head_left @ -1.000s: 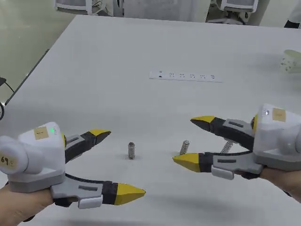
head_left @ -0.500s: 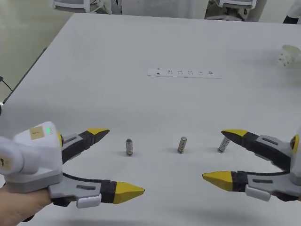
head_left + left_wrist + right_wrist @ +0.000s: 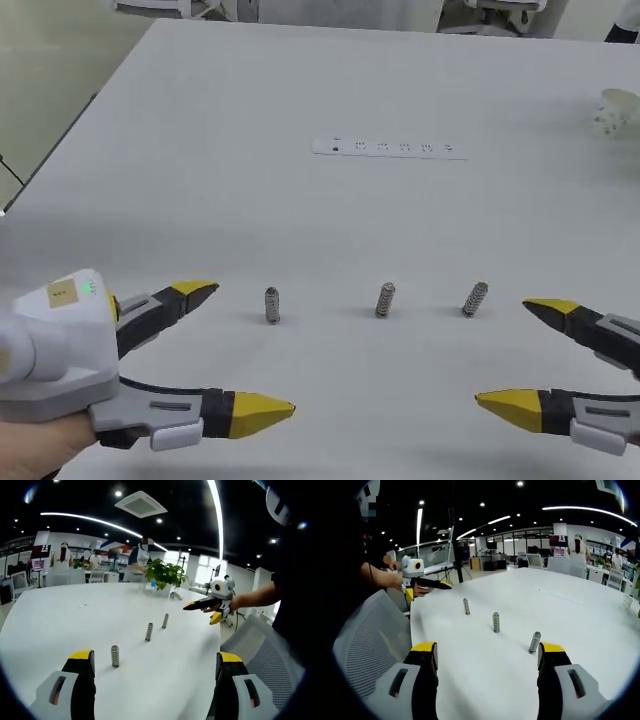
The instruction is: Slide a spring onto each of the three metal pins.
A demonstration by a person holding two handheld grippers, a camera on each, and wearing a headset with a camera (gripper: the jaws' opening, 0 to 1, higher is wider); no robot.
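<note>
Three springs (image 3: 386, 299) stand in a row on the table (image 3: 300, 200).
The left gripper (image 3: 245, 348) and right gripper (image 3: 508, 352) are wide open and empty (one each side). The end spring (image 3: 475, 298) leans, so a jaw bumping it could tip it.

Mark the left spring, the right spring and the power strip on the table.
left spring (image 3: 272, 305): head view, middle of its coil.
right spring (image 3: 475, 298): head view, middle of its tilted coil.
power strip (image 3: 390, 148): head view, centre of its white top face.
</note>
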